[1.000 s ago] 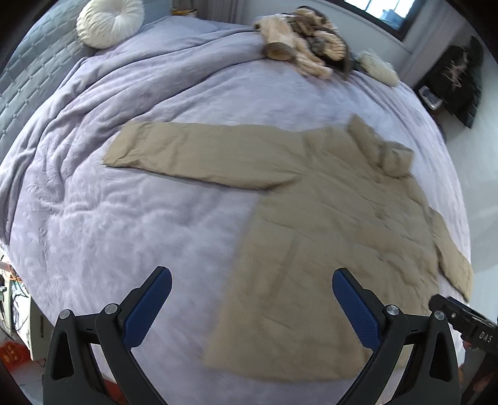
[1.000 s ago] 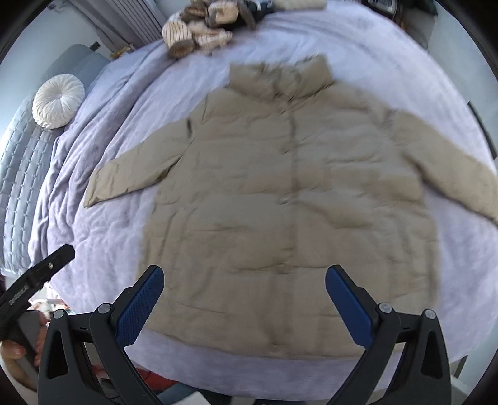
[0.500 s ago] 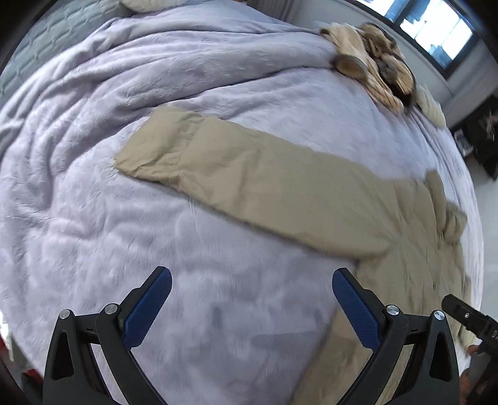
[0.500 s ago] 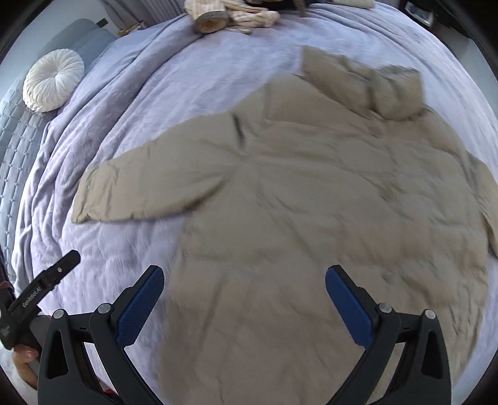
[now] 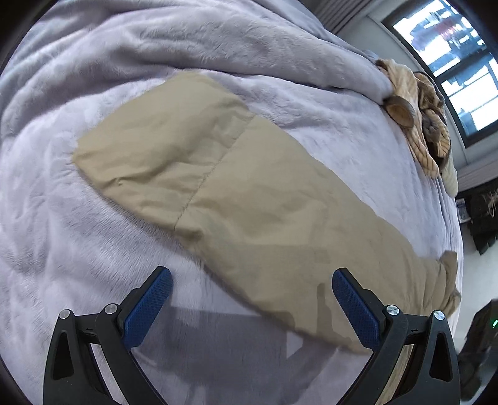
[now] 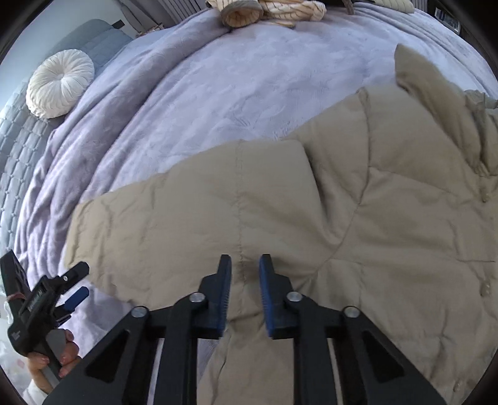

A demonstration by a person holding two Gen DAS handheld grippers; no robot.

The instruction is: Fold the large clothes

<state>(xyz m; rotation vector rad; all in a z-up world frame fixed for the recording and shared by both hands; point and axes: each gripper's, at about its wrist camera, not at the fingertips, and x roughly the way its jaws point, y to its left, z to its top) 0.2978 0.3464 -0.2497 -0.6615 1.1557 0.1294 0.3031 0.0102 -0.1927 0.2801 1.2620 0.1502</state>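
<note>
Right gripper [image 6: 245,264] closing over jacket [image 6: 342,218] sleeve edge; left gripper [image 5: 252,293] wide; bedspread [image 5: 77,249] beside.

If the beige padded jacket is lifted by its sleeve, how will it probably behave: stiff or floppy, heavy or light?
The jacket would probably hang floppy: its sleeve lies flat and creased on the blanket. The quilted panels suggest puffy filling, so it is likely light for its size. The smooth fabric may slip from a claw.

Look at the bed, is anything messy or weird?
Mostly tidy: the tan coat lies flat on the purple blanket. Only a heap of striped clothes sits bunched up at the far edge.
</note>
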